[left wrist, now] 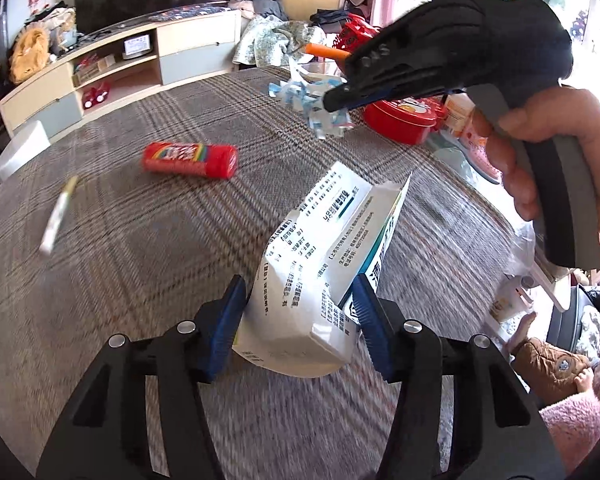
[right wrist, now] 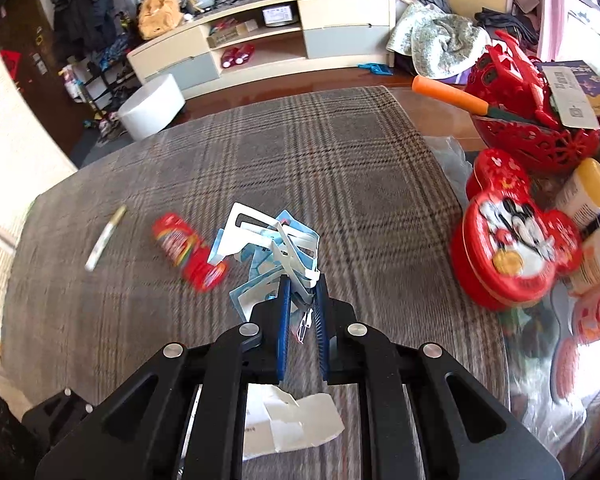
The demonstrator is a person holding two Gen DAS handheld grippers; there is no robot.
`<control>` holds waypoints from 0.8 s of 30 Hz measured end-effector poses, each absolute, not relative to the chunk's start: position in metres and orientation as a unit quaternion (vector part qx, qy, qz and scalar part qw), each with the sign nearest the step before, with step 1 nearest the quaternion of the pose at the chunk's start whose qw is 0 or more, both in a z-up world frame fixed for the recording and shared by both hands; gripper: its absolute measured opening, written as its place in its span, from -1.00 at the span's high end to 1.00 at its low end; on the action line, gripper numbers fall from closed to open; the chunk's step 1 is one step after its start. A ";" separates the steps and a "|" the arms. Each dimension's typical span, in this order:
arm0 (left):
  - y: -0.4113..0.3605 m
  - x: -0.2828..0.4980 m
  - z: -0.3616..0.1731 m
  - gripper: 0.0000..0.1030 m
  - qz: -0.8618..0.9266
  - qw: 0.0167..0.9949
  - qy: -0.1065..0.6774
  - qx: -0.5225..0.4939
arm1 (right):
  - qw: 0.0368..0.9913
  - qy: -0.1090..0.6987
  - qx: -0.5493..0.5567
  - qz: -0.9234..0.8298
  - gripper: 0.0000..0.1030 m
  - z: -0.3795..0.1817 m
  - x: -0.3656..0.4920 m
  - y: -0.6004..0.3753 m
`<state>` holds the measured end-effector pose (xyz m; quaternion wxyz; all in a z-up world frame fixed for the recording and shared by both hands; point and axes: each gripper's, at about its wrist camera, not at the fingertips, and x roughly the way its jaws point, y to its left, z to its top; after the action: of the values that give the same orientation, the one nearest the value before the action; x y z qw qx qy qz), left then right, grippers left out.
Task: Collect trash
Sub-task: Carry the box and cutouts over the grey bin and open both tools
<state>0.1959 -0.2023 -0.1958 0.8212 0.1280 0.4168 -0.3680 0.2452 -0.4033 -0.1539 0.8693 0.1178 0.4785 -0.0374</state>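
My left gripper [left wrist: 300, 312] is shut on a crushed white medicine box [left wrist: 300, 280] with printed text and holds it above the plaid tablecloth [left wrist: 140, 260]. My right gripper [right wrist: 302, 300] is shut on a bundle of white and light-blue cut paper strips [right wrist: 268, 240]; it shows in the left wrist view [left wrist: 334, 102] with the strips [left wrist: 320, 114] hanging from it. A red tube-shaped wrapper [left wrist: 190, 159] and a thin white stick [left wrist: 58, 216] lie on the cloth; they also show in the right wrist view, the wrapper [right wrist: 188, 252] and the stick [right wrist: 104, 238].
A red Mickey tin [right wrist: 512, 248], a red basket [right wrist: 532, 120] with an orange-handled tool [right wrist: 448, 94] and bottles [right wrist: 584, 196] crowd the table's right side. A clear plastic bag [left wrist: 520, 256] lies at the right edge. A white stool [right wrist: 152, 108] and TV cabinet [right wrist: 260, 40] stand beyond.
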 end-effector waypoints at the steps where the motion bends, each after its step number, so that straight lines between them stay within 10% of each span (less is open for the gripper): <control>1: -0.195 0.190 -0.193 -0.01 -0.363 0.824 0.417 0.125 | 0.871 0.478 0.113 -0.033 0.74 -0.151 0.235 -0.398; 24: -0.055 0.017 -0.192 0.46 -0.265 0.853 0.450 0.009 | 0.867 0.480 0.115 0.065 0.75 -0.166 0.027 -0.262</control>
<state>0.0169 -0.0553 -0.1919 0.8526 0.0089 0.4505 -0.2647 0.0268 -0.2616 -0.1665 0.8671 0.1154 0.4802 0.0648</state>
